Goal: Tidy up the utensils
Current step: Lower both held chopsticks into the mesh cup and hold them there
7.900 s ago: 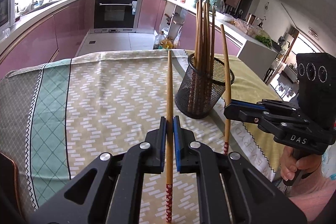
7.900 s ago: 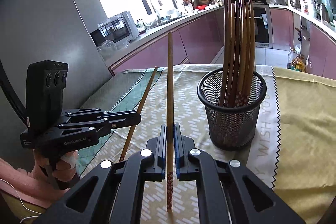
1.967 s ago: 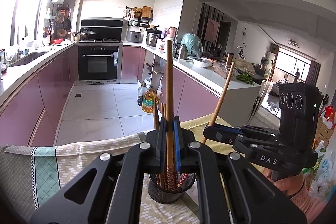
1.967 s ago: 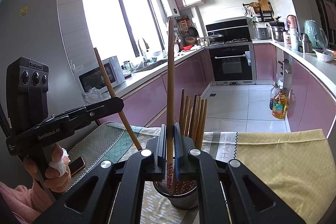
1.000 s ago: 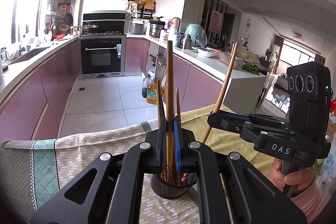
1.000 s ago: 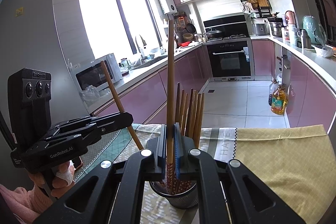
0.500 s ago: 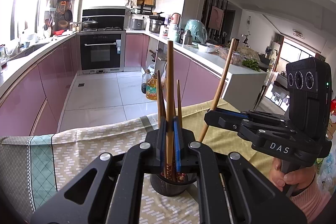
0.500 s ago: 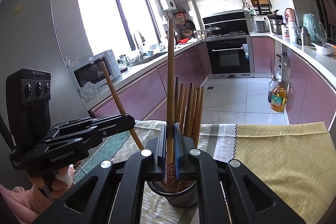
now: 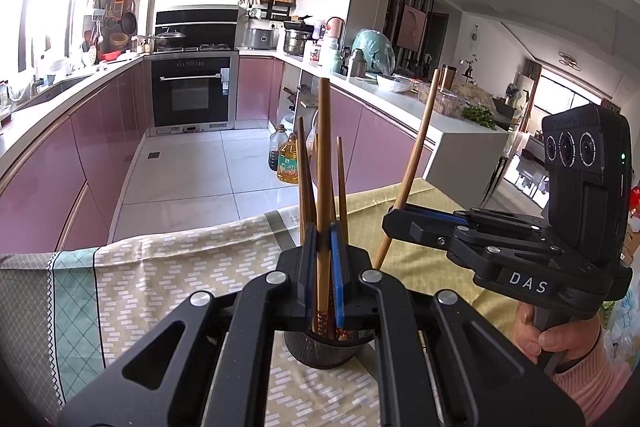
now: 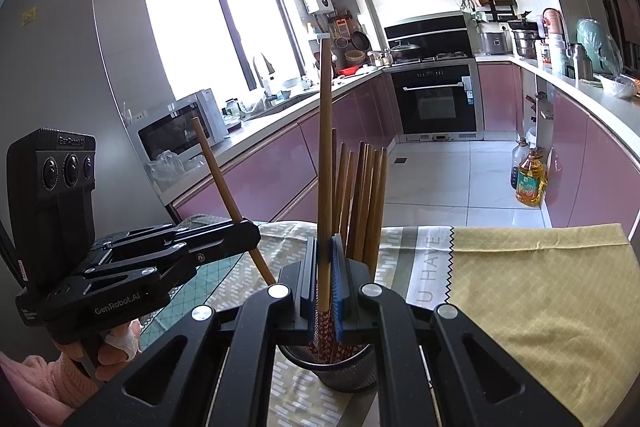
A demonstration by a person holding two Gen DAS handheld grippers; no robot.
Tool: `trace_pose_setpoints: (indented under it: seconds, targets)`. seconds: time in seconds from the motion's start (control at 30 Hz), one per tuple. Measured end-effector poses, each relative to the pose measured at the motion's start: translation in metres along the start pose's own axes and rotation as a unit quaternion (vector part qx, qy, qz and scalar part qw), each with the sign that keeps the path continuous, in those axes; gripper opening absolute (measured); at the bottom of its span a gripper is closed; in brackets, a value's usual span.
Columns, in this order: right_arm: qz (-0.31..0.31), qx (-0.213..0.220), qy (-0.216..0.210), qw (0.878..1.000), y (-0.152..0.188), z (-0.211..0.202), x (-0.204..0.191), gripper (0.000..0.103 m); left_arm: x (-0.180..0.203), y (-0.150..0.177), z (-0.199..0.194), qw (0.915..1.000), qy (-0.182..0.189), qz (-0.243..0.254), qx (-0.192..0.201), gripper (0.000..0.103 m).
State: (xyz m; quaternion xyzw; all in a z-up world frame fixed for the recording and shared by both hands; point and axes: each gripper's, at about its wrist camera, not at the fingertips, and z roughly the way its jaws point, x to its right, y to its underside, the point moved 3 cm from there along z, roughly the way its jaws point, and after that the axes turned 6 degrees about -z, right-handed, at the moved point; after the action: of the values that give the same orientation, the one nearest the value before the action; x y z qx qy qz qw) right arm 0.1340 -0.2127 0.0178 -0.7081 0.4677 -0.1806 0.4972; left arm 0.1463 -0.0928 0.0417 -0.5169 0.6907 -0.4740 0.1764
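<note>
My left gripper (image 9: pixel 324 259) is shut on a wooden chopstick (image 9: pixel 323 163), held upright with its patterned lower end inside the black mesh cup (image 9: pixel 320 349) below. My right gripper (image 10: pixel 324 267) is shut on another wooden chopstick (image 10: pixel 325 147), also upright over the mesh cup (image 10: pixel 344 367), patterned end in its mouth. Several chopsticks (image 10: pixel 364 195) stand in the cup. The right gripper (image 9: pixel 394 225) shows in the left wrist view with its chopstick (image 9: pixel 416 151) tilted. The left gripper (image 10: pixel 252 231) shows in the right wrist view with its chopstick (image 10: pixel 224 187).
The cup stands on a patterned tablecloth (image 9: pixel 168 267) with a yellow section (image 10: pixel 528 287). Beyond the table edge are the tiled kitchen floor (image 9: pixel 192 171), pink cabinets, an oven (image 9: pixel 190 91) and oil bottles (image 10: pixel 530 183).
Both grippers have sunk a little toward the cup, and both held chopsticks reach deeper into it. One second ago they stood higher above its rim.
</note>
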Motion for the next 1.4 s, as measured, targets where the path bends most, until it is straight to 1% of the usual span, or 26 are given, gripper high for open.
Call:
trace_pose_setpoints:
  seconds: [0.7,1.4]
  targets:
    - [0.006,-0.016,-0.003,1.000,0.010,0.008,0.003,0.006,-0.001,0.010,0.010,0.9998,0.003,0.000,-0.022,0.007]
    - [0.008,-0.034,-0.005,0.999,0.018,0.020,0.002,0.006,-0.004,0.012,0.021,0.9997,-0.004,0.006,-0.024,0.007]
